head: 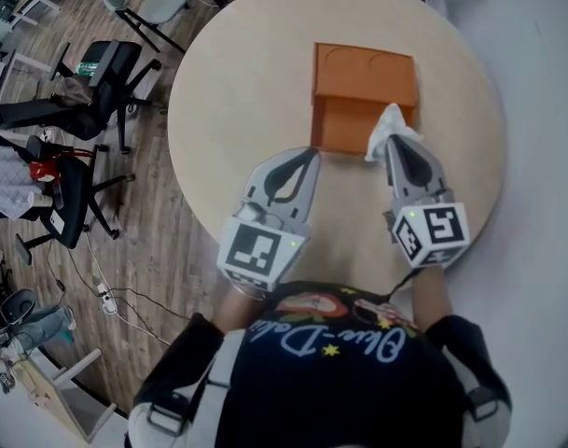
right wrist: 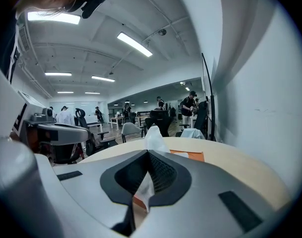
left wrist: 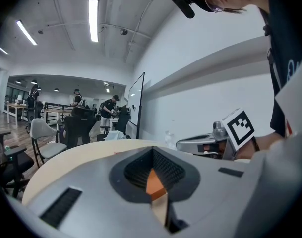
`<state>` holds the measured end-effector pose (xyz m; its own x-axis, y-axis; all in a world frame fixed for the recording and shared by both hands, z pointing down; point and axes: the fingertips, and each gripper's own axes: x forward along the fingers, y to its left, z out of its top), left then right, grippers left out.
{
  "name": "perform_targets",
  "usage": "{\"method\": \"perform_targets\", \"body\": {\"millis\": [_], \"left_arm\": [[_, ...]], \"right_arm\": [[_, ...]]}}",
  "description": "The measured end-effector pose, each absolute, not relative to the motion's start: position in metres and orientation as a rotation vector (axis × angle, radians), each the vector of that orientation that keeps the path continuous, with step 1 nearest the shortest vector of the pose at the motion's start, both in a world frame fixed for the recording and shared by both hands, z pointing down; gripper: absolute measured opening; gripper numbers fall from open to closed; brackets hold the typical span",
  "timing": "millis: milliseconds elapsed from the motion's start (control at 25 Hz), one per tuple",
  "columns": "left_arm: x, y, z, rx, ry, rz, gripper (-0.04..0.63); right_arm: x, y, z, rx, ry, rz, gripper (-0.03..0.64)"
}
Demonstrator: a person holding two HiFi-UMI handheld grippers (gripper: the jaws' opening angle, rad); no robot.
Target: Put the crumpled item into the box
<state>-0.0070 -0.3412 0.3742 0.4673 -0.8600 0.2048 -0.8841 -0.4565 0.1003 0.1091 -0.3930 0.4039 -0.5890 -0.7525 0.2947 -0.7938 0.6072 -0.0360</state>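
An orange box (head: 363,96) lies open on the round beige table (head: 237,91), its lid folded back at the far side. My right gripper (head: 392,147) is shut on a crumpled white paper (head: 388,129), which hangs over the box's front right corner. In the right gripper view the paper (right wrist: 153,138) sticks up past the jaw tips, with the box (right wrist: 189,155) just behind. My left gripper (head: 311,155) is shut and holds nothing, with its tips at the box's front left corner. The box (left wrist: 153,182) shows orange through the slit between the left jaws.
Black office chairs (head: 88,91) and cables stand on the wood floor left of the table. A pale wall (head: 545,110) runs along the right. The person's torso (head: 339,371) fills the bottom of the head view. People and desks are far off in the room.
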Motion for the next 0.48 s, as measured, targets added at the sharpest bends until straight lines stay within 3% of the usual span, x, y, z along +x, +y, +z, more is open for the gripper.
{"method": "perform_targets", "body": {"millis": [480], "left_arm": [[-0.03,-0.358,0.397,2.462,-1.539,0.199,-0.009]], "right_arm": [[0.099,-0.43,0.459,1.256,-2.452,0.285,0.0]]}}
